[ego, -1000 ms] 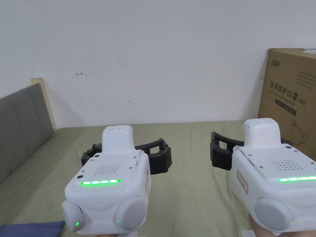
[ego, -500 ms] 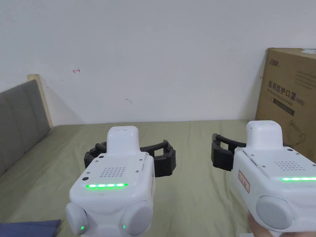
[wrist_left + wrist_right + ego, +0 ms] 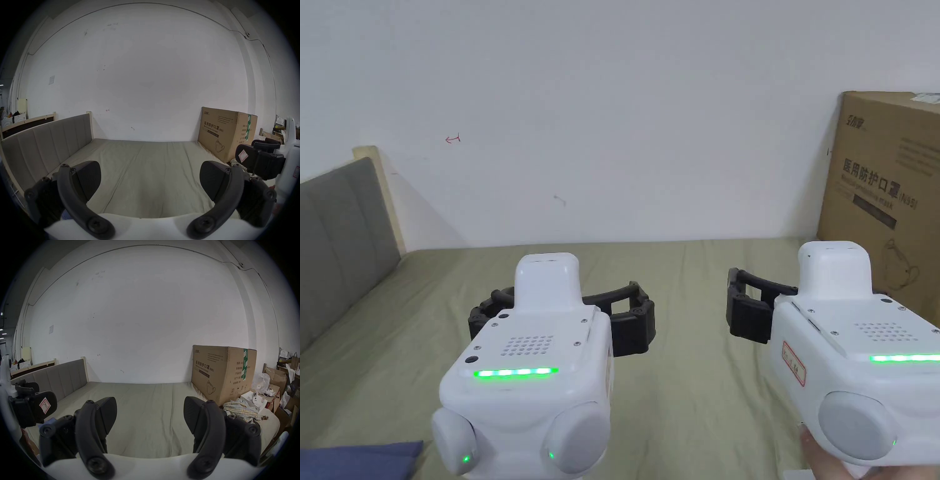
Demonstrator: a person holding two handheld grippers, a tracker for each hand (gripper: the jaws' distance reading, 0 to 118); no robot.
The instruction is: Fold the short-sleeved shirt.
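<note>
Now, at the far left of the head view, a flat piece of dark blue cloth [image 3: 359,459] is seen at the bottom corner of the olive-green bed sheet [image 3: 687,387]; whether it is the short-sleeved shirt cannot be told, since just an edge is visible. Just right of it, the white left gripper with the green light strip [image 3: 150,180] is held level above the sheet, its black jaws spread wide with nothing between them. Further right, the matching white right gripper [image 3: 150,415] is held the same way, jaws parted and empty, well apart from the other. At the far right, a large brown cardboard box [image 3: 890,187] stands against the wall, and in the right gripper view a crumpled plaid garment [image 3: 241,410] is seen lying beside it on the sheet. Folding is judged not yet begun. For the step in hand, the garment should first be identified and laid flat in the middle of the sheet; both jaws are best lowered to opposite edges together, and only one layer's hem should be pinched so the cloth is not bunched.
</note>
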